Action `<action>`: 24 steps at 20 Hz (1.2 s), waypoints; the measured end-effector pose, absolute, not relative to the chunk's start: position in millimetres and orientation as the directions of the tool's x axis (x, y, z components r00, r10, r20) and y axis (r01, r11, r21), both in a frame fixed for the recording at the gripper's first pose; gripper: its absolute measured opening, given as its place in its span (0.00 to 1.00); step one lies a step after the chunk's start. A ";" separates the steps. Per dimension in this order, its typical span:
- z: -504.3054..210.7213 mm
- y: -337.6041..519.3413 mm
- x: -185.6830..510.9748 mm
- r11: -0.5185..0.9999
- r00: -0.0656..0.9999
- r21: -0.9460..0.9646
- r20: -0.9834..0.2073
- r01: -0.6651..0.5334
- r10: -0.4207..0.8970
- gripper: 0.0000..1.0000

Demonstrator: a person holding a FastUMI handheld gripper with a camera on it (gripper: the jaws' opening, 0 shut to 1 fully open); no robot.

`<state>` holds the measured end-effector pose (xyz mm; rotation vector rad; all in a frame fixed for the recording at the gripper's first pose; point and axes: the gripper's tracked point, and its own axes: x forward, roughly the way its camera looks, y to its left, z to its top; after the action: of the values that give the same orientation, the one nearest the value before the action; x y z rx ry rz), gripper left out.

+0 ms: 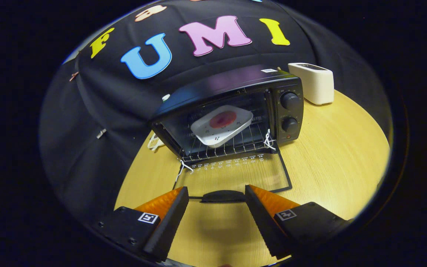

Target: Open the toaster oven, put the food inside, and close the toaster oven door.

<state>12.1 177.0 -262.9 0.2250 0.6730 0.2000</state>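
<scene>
Two fingers: the tool [217, 207] is spread wide, gripping nothing, its fingertips either side of the door handle without pressing on it.
Door handle: a dark bar [223, 196] sits just between the fingertips, at the near edge of the lowered door.
Door: the glass door [235, 172] lies flat on the bench, fully dropped open, with the wood showing through it.
Bench: pale wood [328, 148], round-edged, carrying everything.
Strings: white cords hang at both hinge corners, one on the left [182, 167], one on the right [269, 141].
Toaster oven: black [232, 111], beyond the fingers, mouth open toward the tool, two knobs [290, 111] stacked on its right panel.
Food: a white tray [221, 124] with a dark red round patch [223, 119] rests tilted on the wire rack [228, 147] inside the oven.
Toaster: a cream box [311, 82] stands behind the oven's right side, near but apart.
Wall: black cloth [98, 107] hangs behind it all.
</scene>
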 end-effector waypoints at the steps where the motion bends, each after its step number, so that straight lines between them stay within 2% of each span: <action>1: -271.7 172.5 8.9 0.969 0.759 0.223 -0.612 -0.104 0.223 0.99; 8: -323.3 155.7 -5.4 0.997 0.713 0.022 -0.697 -0.074 0.069 0.99; 16: -359.2 166.3 5.0 1.000 0.668 0.002 -0.744 -0.029 0.021 0.99; 24: -356.1 178.9 20.0 1.000 0.656 0.009 -0.755 0.001 0.006 0.99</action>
<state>20.0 178.9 -356.1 0.0088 0.8550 0.0029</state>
